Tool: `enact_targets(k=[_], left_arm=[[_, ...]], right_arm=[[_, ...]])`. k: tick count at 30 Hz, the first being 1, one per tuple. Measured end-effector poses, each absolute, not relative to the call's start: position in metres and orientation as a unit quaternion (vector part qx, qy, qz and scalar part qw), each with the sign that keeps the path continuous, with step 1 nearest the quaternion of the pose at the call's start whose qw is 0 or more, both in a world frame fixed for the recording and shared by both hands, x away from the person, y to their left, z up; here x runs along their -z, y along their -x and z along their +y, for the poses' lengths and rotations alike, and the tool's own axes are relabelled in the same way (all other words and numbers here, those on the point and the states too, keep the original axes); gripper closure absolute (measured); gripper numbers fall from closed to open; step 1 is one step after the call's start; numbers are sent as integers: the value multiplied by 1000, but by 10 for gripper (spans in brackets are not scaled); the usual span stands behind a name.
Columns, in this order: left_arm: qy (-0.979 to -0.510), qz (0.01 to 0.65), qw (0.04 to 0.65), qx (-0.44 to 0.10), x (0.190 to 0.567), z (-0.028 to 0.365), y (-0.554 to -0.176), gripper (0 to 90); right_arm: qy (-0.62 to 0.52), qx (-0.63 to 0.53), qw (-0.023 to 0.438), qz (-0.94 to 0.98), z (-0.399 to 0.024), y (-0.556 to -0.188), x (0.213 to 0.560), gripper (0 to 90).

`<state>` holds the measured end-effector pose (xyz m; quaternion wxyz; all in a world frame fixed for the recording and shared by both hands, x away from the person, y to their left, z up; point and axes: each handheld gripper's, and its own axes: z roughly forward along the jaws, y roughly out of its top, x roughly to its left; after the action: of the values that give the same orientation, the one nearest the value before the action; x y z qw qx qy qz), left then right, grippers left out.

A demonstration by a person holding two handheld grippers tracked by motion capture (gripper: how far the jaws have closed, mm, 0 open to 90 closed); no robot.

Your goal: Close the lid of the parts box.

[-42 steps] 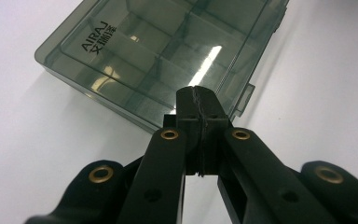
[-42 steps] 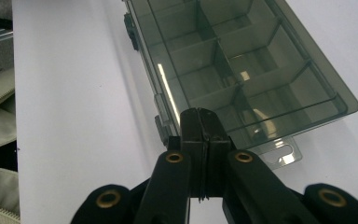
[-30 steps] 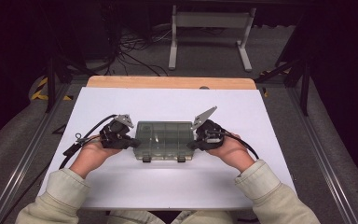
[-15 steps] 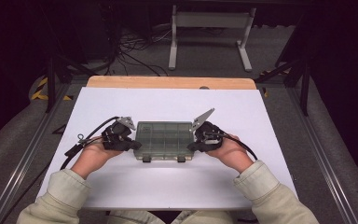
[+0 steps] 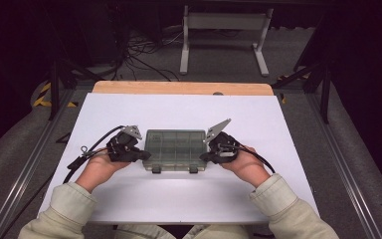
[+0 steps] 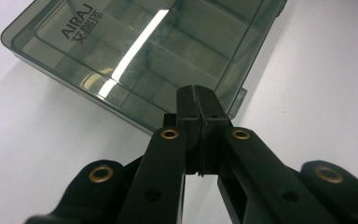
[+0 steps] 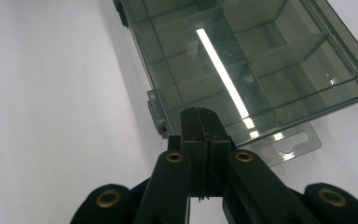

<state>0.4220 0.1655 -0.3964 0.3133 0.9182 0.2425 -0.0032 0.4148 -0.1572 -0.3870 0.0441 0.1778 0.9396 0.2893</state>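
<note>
While both pairs of jaws are pressed together with nothing between them, the left gripper [image 5: 138,153] and right gripper [image 5: 210,154] flank a smoky translucent plastic compartment box [image 5: 174,149], its lid down, lying near the middle of the white table [image 5: 179,204], nearer its front edge. To open it well, tips should probably meet the two front latches squarely. Beyond the table's far wooden edge stand a grey metal frame [image 5: 225,30] and loose cables [image 5: 134,55] on dark flooring.

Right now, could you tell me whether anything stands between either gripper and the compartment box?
Nothing visible does. The left gripper and right gripper, both shut, sit at opposite ends of the closed smoky compartment box, with bare white table around them.
</note>
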Motion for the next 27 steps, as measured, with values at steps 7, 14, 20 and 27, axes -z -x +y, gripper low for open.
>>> enact_targets(k=[7, 14, 20, 27], left_arm=[[-914, 244, 324, -13, 400, 164, -418, 898], [-920, 243, 305, -36, 403, 157, -413, 899], [-918, 250, 306, -33, 403, 157, -414, 898], [-899, 255, 353, -43, 397, 167, -411, 763]], right_arm=[[-184, -299, 40, 936, -160, -414, 389, 900], [-177, -292, 46, 939, -158, -413, 394, 900], [-177, -293, 51, 938, -158, -412, 393, 900], [-184, -335, 85, 920, -165, -407, 384, 738]])
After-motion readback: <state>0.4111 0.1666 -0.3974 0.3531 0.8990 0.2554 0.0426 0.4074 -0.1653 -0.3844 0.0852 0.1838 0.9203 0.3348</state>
